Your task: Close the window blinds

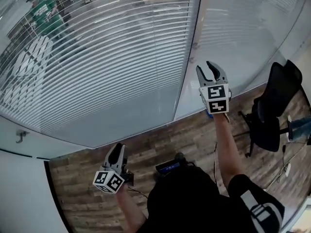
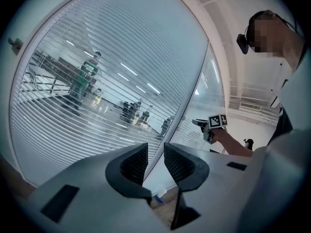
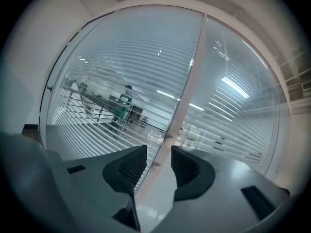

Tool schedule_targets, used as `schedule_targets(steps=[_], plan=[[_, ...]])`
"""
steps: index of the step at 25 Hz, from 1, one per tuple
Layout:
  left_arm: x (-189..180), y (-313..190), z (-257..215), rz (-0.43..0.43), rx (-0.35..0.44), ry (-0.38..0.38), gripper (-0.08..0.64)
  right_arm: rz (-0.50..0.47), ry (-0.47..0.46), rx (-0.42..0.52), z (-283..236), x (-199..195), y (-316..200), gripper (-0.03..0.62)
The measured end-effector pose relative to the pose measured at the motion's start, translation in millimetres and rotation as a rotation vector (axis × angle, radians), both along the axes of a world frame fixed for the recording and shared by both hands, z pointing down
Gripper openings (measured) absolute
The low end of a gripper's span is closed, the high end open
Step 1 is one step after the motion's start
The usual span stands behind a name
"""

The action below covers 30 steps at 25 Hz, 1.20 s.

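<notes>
Horizontal blinds [image 1: 107,57] hang behind the left glass pane, their slats tilted so the room beyond shows through. The blinds [image 1: 243,28] on the right pane look denser and whiter. A white upright frame [image 1: 189,52] divides the panes. My right gripper [image 1: 212,71] is raised close to that frame, open, with nothing between its fingers. In the right gripper view the frame [image 3: 189,81] runs straight up from the gap of the right gripper [image 3: 159,155]. My left gripper [image 1: 116,153] hangs low over the wood floor, open and empty, pointing at the left blinds [image 2: 97,91]; its view also shows the left gripper [image 2: 155,153].
A black office chair [image 1: 272,106] stands at the right near the glass. A white wall [image 1: 24,178] with a small hook [image 1: 20,136] closes the left side. Beyond the glass stands a person in green [image 1: 46,13]. A dark blue-edged device [image 1: 167,167] lies on the wood floor.
</notes>
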<state>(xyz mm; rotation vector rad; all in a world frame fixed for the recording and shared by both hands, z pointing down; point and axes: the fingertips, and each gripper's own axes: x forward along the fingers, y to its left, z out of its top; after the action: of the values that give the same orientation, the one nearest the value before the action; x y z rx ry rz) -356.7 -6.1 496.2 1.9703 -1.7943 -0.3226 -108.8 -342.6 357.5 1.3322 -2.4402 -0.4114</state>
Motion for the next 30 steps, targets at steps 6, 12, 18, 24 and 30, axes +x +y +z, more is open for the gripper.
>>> schedule_targets(steps=[6, 12, 18, 24, 30], plan=[[25, -34, -10, 0.001, -0.019, -0.051, 0.115, -0.036, 0.074, 0.072, -8, -20, -57, 0.141], [42, -42, -1, -0.021, -0.082, -0.078, 0.115, -0.059, 0.08, 0.121, -4, -32, -77, 0.141], [36, -67, -2, 0.008, -0.069, -0.078, 0.115, -0.034, 0.081, 0.134, -7, -34, -86, 0.14], [15, -88, -12, 0.047, -0.032, -0.081, 0.115, -0.032, -0.177, -0.055, 2, -30, -87, 0.129], [4, -97, -10, 0.068, -0.019, -0.057, 0.115, -0.06, -0.657, -0.375, 7, -22, -94, 0.129]])
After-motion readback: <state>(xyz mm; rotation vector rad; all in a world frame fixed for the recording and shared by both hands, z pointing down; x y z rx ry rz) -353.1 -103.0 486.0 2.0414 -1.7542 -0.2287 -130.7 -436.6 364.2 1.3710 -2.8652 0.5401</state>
